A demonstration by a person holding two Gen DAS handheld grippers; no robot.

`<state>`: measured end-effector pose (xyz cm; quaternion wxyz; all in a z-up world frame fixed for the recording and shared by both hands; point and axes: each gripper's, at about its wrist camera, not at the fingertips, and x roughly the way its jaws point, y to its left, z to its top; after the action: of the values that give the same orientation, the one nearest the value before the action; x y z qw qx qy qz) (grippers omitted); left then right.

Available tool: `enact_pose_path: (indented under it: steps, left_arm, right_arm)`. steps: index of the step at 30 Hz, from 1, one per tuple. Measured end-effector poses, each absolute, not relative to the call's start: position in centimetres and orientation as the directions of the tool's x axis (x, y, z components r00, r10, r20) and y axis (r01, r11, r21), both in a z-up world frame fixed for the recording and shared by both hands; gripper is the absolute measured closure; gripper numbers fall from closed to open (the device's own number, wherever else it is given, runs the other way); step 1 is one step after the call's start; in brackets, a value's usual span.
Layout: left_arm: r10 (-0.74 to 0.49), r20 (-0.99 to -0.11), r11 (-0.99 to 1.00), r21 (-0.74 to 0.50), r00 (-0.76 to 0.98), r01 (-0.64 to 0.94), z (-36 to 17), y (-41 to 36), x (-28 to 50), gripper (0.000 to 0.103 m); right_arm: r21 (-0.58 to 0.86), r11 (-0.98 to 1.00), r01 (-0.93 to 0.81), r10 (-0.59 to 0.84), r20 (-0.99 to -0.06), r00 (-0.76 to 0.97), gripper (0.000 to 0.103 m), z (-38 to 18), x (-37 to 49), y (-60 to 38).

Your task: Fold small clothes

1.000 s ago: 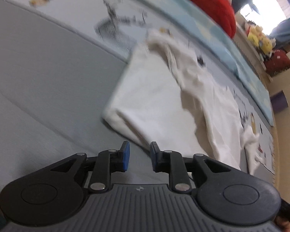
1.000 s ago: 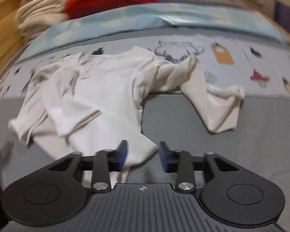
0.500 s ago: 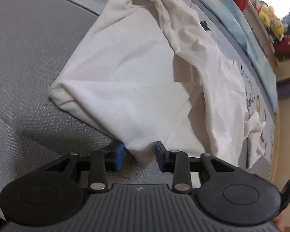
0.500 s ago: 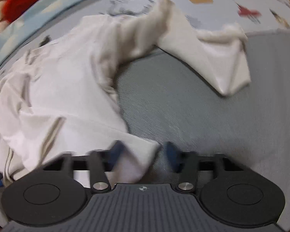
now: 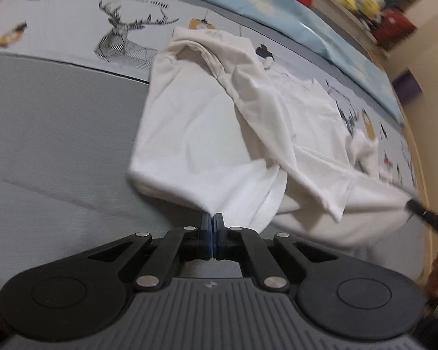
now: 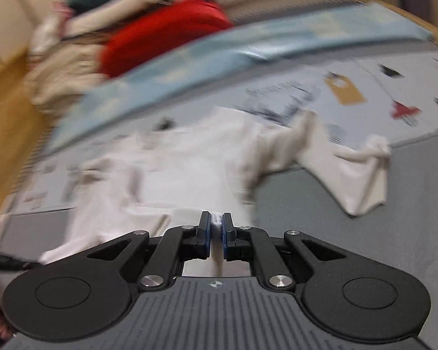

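The left tongs [image 5: 212, 218] are clenched on a corner of the white shirt [image 5: 207, 128]; the right tongs [image 6: 216, 221] pinch another bit of its hem [image 6: 217, 219]. The bed [image 5: 43, 134] carries the shirt, which lies rumpled across the grey blanket's far edge, onto a sheet printed with a striped deer [image 5: 125, 35]. No writing is readable. One sleeve [image 6: 362, 180] trails right.
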<state>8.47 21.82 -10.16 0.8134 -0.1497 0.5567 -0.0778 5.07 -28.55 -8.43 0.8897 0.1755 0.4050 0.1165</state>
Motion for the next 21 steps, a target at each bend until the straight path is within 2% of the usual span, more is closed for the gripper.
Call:
enact_pose_path:
  steps: [3, 6, 10, 13, 15, 17, 18, 20, 21]
  left_arm:
    - [-0.243, -0.906, 0.969, -0.245, 0.348, 0.040, -9.5, 23.8, 6.0, 0.103]
    - [-0.154, -0.945, 0.982, -0.115, 0.287, 0.147, -10.4, 25.1, 4.0, 0.103]
    - [-0.091, -0.973, 0.974, -0.043, 0.213, 0.223, -12.0, 25.8, 2.7, 0.103]
    - [-0.074, -0.972, 0.979, -0.028, 0.222, 0.203, -12.0, 26.1, 3.3, 0.101]
    - [-0.089, -0.966, 0.984, -0.047, 0.243, 0.174, -11.7, 26.1, 4.0, 0.094]
    - [-0.103, -0.960, 0.986, -0.064, 0.261, 0.155, -11.5, 25.8, 4.3, 0.081]
    - [-0.108, -0.959, 0.986, -0.069, 0.263, 0.153, -11.5, 25.7, 4.5, 0.079]
    - [-0.116, -0.959, 0.986, -0.080, 0.259, 0.145, -11.8, 25.1, 5.0, 0.068]
    - [-0.113, -0.960, 0.987, -0.079, 0.256, 0.137, -12.2, 24.7, 5.2, 0.067]
  right_arm:
    - [0.410, 0.870, -0.273, 0.487, -0.633, 0.602, 0.096, -7.0, 2.4, -28.6]
    - [0.387, 0.820, -0.422, 0.560, -0.696, 0.449, 0.096, -7.9, 0.0, -28.4]
    - [0.320, 0.779, -0.540, 0.488, -0.850, 0.200, 0.096, -11.6, -2.7, -27.5]
    - [0.226, 0.784, -0.578, 0.371, -0.917, 0.144, 0.095, -13.5, -3.5, -26.8]
    - [0.206, 0.824, -0.528, 0.338, -0.926, 0.167, 0.082, -13.8, -2.5, -26.9]
    - [0.206, 0.864, -0.459, 0.337, -0.915, 0.224, 0.071, -13.7, -1.2, -27.1]
    - [0.194, 0.884, -0.426, 0.325, -0.910, 0.259, 0.064, -13.5, -0.6, -27.2]
    - [0.191, 0.923, -0.333, 0.297, -0.905, 0.304, 0.056, -13.7, 0.8, -27.4]
    - [0.201, 0.936, -0.287, 0.289, -0.907, 0.307, 0.055, -14.0, 1.4, -27.5]
